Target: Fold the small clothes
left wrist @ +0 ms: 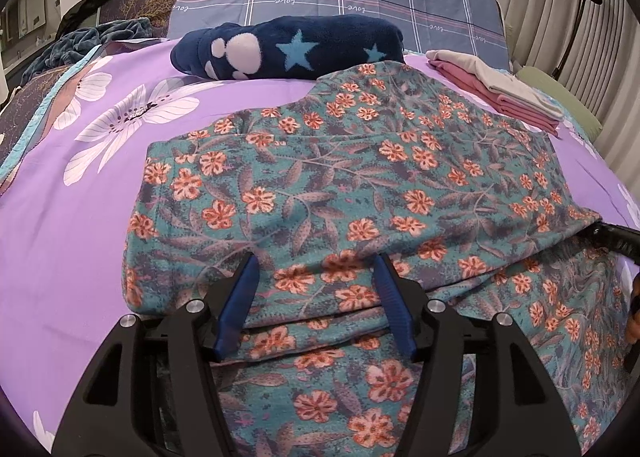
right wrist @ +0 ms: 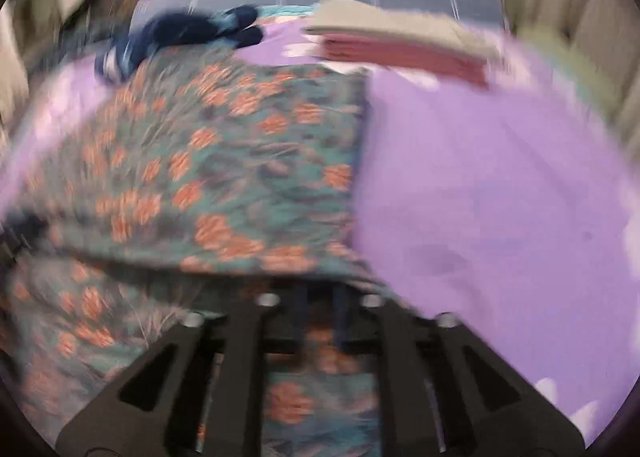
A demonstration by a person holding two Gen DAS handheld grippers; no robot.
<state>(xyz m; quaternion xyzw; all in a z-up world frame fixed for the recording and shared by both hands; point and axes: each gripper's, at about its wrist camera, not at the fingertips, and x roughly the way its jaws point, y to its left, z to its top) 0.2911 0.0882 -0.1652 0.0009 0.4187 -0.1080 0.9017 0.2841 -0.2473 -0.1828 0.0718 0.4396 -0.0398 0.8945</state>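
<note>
Only the left wrist view shows the left claw [left wrist: 316, 261] parted over the floral garment [left wrist: 340, 185].

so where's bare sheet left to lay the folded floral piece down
Bare purple sheet lies left of the floral garment, below the navy star fleece. The right wrist view shows more right of the garment, below the pink and cream folded stack. The far edge is crowded.

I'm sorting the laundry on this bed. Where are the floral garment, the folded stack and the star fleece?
Floral garment [left wrist: 360, 185]: left wrist view, middle of its flat panel.
Folded stack [left wrist: 500, 91]: left wrist view, top beige layer.
Star fleece [left wrist: 296, 49]: left wrist view, by the larger star.
</note>
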